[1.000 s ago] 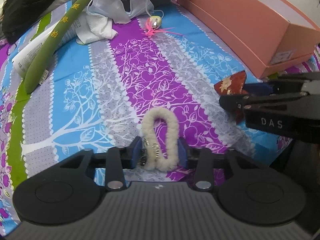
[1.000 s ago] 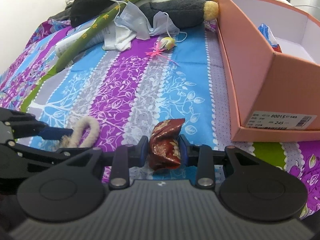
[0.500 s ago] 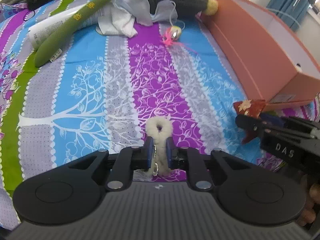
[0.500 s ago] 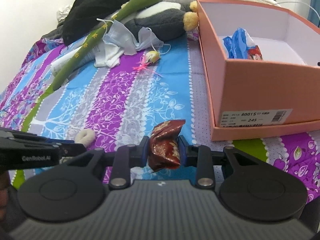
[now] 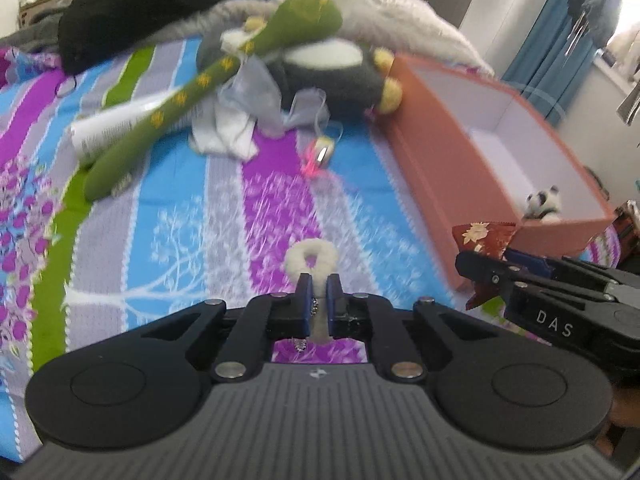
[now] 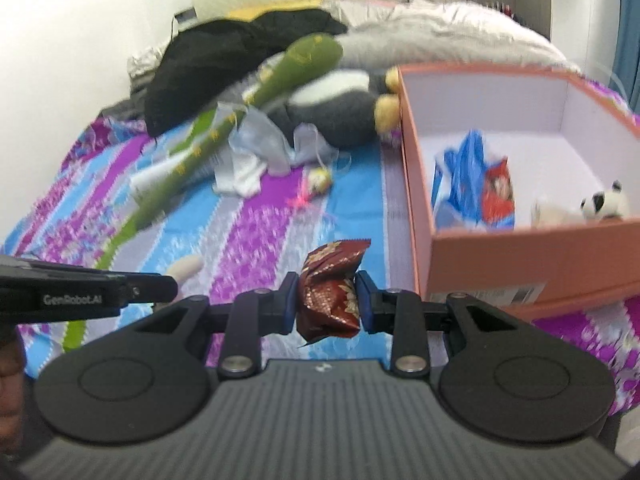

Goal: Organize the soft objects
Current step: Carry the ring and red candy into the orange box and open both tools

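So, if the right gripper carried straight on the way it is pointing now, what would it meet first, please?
Probably the striped bedspread just left of the orange box. The right gripper, shut on the red packet, points downward past the box's near corner, though depth is unclear.

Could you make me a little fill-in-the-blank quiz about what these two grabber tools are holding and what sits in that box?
1. The left gripper is shut on a fluffy cream ____.
2. The right gripper holds a dark ____ patterned packet.
3. Inside the orange box sits a small black-and-white ____ toy.
4. A long ____ plush lies across the bed.

Missing words: loop; red; panda; green
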Available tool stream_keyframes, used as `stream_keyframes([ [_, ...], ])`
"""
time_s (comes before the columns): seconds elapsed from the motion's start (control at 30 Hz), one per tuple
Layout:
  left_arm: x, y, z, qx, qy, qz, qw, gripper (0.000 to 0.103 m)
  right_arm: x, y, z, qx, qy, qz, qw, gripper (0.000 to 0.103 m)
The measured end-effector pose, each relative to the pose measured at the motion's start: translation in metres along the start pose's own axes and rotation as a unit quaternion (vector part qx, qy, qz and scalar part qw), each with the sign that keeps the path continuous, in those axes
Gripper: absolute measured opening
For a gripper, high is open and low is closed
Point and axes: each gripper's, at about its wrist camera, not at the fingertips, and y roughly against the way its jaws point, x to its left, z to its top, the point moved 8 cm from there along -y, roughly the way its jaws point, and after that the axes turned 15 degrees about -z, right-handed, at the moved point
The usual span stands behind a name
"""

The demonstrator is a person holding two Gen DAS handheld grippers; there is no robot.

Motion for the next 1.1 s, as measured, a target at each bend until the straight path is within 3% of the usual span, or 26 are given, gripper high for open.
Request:
stream_keyframes([
  [0.43, -0.063, 0.044, 0.085, -0.073, -0.013, -0.060, 0.9955, 0.009, -0.018, 0.060, 0.088, -0.106, 0.001, -0.003, 0.994, 0.034],
  [0.77, -0.135, 0.058, 0.169, -0.126, -0.064, -0.087, 0.9861, 0.009, -0.065, 0.100, 0.159, -0.181, -0.021, -0.036, 0.983, 0.034],
  [0.93, -0.166, 0.027, 0.192, -0.104, -0.070, -0.107, 0.9863, 0.009, -0.098, 0.098, 0.180, -0.181, -0.029, -0.058, 0.981, 0.034],
  [1.1, -0.183, -0.031, 0.196, -0.046, -0.066, -0.116, 0.9900, 0.009, -0.129, 0.070, 0.181, -0.139, -0.034, -0.082, 0.986, 0.034],
])
